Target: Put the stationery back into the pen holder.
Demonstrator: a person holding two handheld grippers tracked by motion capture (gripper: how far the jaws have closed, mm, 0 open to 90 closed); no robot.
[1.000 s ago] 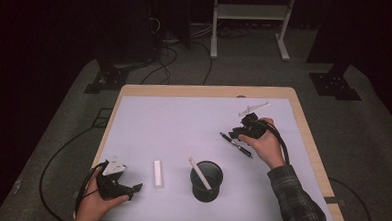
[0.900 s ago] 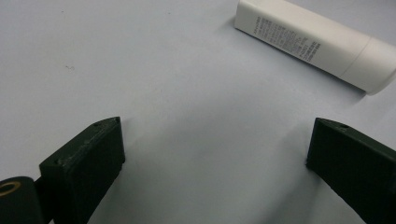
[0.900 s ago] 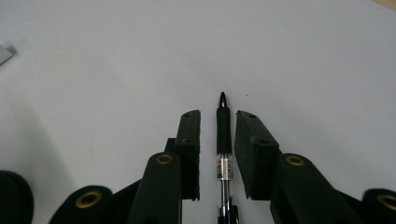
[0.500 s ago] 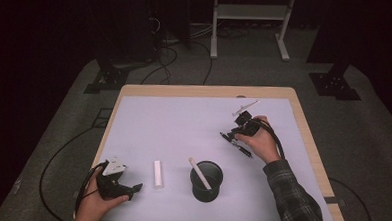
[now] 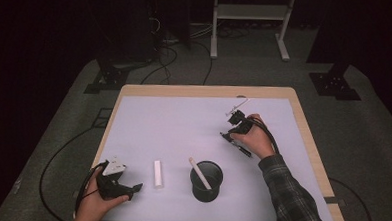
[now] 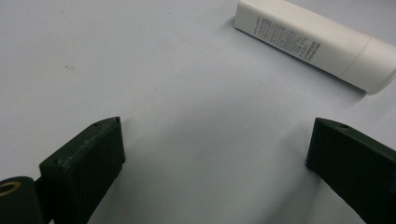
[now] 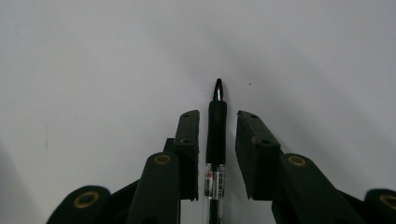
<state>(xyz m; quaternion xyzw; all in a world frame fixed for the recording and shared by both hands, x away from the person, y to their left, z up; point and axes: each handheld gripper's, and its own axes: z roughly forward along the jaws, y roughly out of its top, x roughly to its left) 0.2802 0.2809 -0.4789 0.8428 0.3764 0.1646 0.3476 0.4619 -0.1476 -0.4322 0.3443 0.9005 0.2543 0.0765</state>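
A black pen [image 7: 215, 140] lies on the pale table between the jaws of my right gripper [image 7: 217, 122], its tip pointing away past them. The jaws stand narrow, with a thin gap on each side of the pen, so the gripper is open. From above, the right gripper [image 5: 235, 126] sits low over the pen [image 5: 243, 149] right of centre. My left gripper [image 5: 130, 188] rests at the near left edge, open wide and holding nothing [image 6: 215, 149]. A white tube [image 6: 313, 44] lies just ahead of it [image 5: 157, 173].
A black cup [image 5: 207, 181] stands near the front middle with a white stick [image 5: 199, 170] leaning in it. A thin white stick [image 5: 241, 103] lies near the table's far edge. Cables trail on the floor around the wooden-edged table [image 5: 205, 91].
The right hand has shifted a little left and lower over the pen, which has stayed where it lay. The left hand has not moved.
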